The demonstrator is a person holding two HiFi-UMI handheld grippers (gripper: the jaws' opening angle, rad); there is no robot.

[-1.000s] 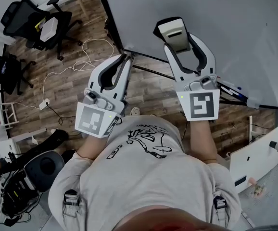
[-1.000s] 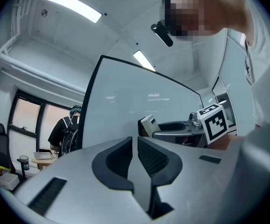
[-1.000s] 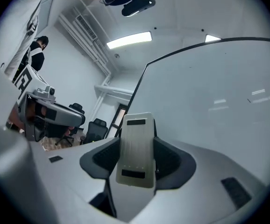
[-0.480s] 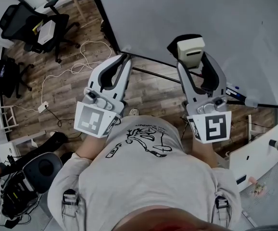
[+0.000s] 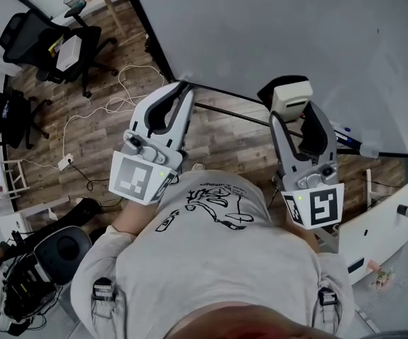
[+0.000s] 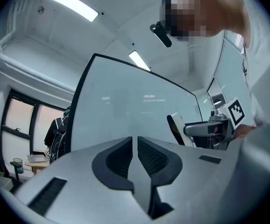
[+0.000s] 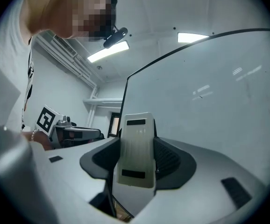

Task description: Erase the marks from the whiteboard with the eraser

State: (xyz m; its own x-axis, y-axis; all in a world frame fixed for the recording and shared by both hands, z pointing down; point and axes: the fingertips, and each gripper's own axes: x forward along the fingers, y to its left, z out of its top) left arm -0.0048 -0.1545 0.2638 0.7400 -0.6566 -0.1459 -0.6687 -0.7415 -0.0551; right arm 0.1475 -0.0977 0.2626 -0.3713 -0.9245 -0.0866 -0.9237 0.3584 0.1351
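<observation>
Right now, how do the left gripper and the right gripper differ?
The left gripper has its jaws closed together on nothing; the right gripper is clamped on the eraser. The left gripper aims at the whiteboard at its lower corner, the right gripper further along its bottom edge. Both face the whiteboard.

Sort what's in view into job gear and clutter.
Job gear:
whiteboard
eraser
right tool, shut on the eraser

Lying about:
left tool, shut, empty
chairs
floor cable
</observation>
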